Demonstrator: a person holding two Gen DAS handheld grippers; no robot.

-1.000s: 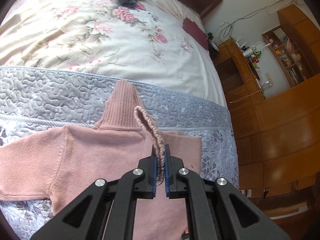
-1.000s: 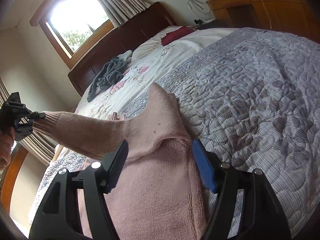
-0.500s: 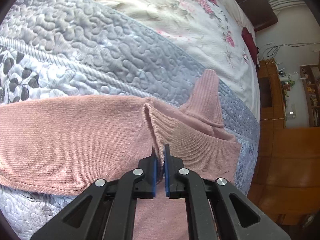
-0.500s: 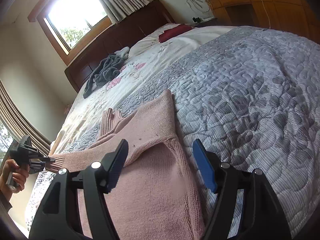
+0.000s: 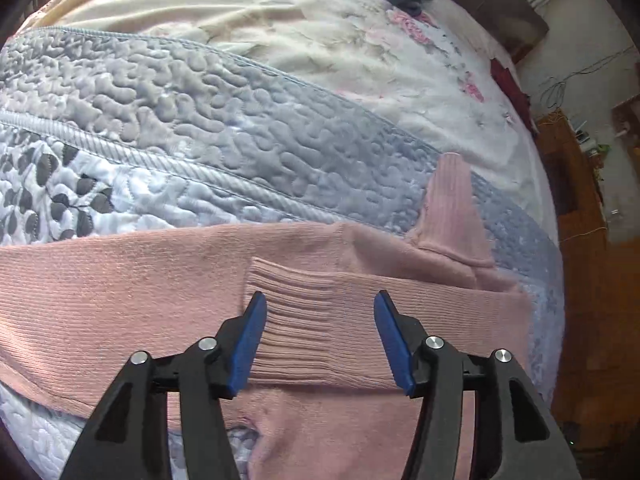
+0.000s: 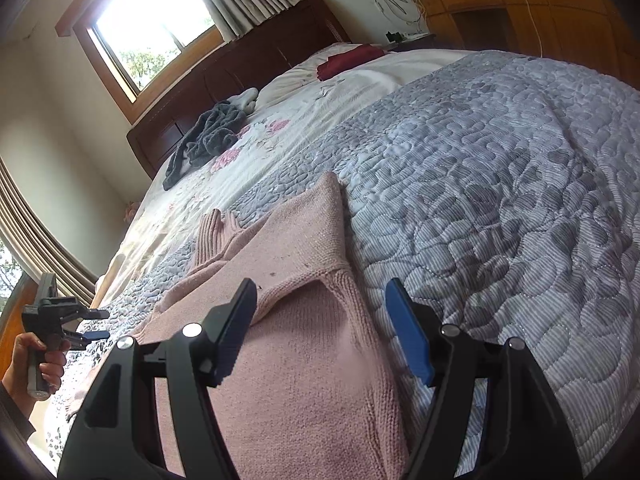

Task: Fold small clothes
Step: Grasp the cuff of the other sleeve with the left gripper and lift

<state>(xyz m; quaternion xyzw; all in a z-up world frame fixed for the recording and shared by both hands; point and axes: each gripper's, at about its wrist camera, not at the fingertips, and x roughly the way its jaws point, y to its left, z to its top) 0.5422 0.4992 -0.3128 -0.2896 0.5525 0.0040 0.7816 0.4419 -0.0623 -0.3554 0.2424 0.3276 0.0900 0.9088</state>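
Note:
A pink knit turtleneck sweater (image 5: 160, 280) lies flat on the grey quilt (image 5: 200, 120). One sleeve is folded across its chest, and that sleeve's ribbed cuff (image 5: 304, 316) lies between the fingers of my left gripper (image 5: 320, 336), which is open and holds nothing. The ribbed collar (image 5: 452, 208) points to the far right. In the right wrist view the sweater (image 6: 304, 320) runs under my right gripper (image 6: 324, 328), open over its folded shoulder. My left gripper (image 6: 94, 324) shows there too, held in a hand (image 6: 40, 360) at the left edge.
A dark grey garment (image 6: 208, 136) and a red cloth (image 6: 348, 60) lie near the dark headboard (image 6: 240, 76) on the floral sheet (image 6: 312, 104). Wooden cabinets (image 6: 520, 8) stand beyond the bed's far side. A window (image 6: 152, 20) is behind the headboard.
My left gripper carried the sleeve cuff down across the sweater's chest, then opened and let it go. The right gripper stayed open over the shoulder.

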